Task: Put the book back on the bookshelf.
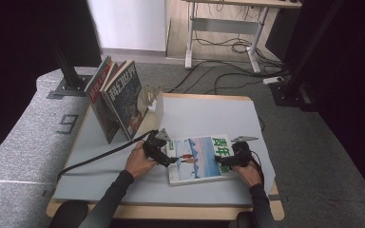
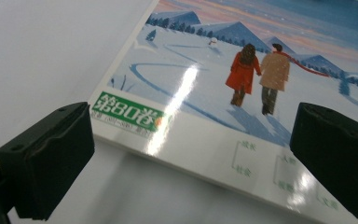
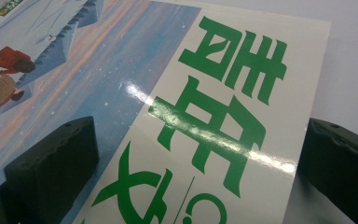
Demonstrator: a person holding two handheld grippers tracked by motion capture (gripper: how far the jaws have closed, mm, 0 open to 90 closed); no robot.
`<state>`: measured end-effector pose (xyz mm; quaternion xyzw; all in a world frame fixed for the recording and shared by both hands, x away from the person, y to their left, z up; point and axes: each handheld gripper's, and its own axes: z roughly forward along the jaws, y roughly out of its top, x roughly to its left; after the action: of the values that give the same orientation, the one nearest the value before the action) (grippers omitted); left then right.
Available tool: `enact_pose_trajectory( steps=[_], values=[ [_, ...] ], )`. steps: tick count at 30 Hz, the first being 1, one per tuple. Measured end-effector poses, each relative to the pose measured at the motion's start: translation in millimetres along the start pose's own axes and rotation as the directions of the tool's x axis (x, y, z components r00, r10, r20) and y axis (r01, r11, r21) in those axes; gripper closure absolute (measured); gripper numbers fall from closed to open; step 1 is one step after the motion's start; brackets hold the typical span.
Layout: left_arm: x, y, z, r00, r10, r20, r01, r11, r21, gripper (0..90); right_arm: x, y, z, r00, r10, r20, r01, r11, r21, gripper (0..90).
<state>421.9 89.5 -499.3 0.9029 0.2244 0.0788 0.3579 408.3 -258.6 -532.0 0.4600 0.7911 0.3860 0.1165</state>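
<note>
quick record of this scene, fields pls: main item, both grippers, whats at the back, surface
main item: magazine lying flat, snow-scene cover up
left gripper: open, jaws either side of the magazine's left edge
right gripper: open, over the green title end
back left: books standing, leaning against a white stand
surface: grey table

Glossy paper magazine [image 1: 197, 159] lies on a smooth, matt table [image 1: 209, 114].

Several magazines [image 1: 116, 97] stand leaning against a small white bookend [image 1: 158, 105] at the grey table's [image 1: 204, 114] far left corner.
</note>
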Motion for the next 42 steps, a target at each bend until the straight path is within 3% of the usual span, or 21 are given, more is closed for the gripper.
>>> enact_pose_trajectory(
  steps=[10,15,26,29,31,37,42],
  values=[
    [7.3,-2.4,4.6,0.9999,0.005,-0.013,-0.004,0.9994,0.035,0.0,17.3,3.4,6.8,0.9986,-0.037,-0.039,0.037,0.999,0.017,0.0],
    [13.5,-8.9,8.1,0.9998,-0.022,-0.001,0.022,0.9983,0.054,0.0,25.8,4.8,9.8,0.9968,-0.057,-0.056,0.058,0.998,0.024,0.0],
    [22.1,-22.7,5.5,0.9938,-0.086,0.071,0.082,0.9951,0.056,0.0,35.5,6.2,13.3,0.9947,-0.072,-0.073,0.074,0.997,0.03,0.0],
    [22.5,-24.1,7.1,0.9892,-0.104,0.103,0.098,0.9935,0.058,0.0,36.0,6.4,13.9,0.9942,-0.074,-0.078,0.077,0.997,0.03,0.0],
    [22.3,-24.6,9.3,0.9861,-0.112,0.122,0.107,0.9929,0.053,0.0,35.8,5.8,13.8,0.9942,-0.073,-0.079,0.075,0.997,0.027,0.0],
    [19.9,-24.9,9.3,0.9866,-0.114,0.116,0.109,0.9928,0.049,0.0,34.7,4.3,12.7,0.9929,-0.087,-0.082,0.088,0.996,0.009,0.0],
    [18.5,-25.0,8.9,0.9874,-0.115,0.108,0.111,0.9926,0.049,0.0,35.9,2.4,5.5,0.9918,-0.121,-0.042,0.121,0.993,0.012,0.0]
  ],
)
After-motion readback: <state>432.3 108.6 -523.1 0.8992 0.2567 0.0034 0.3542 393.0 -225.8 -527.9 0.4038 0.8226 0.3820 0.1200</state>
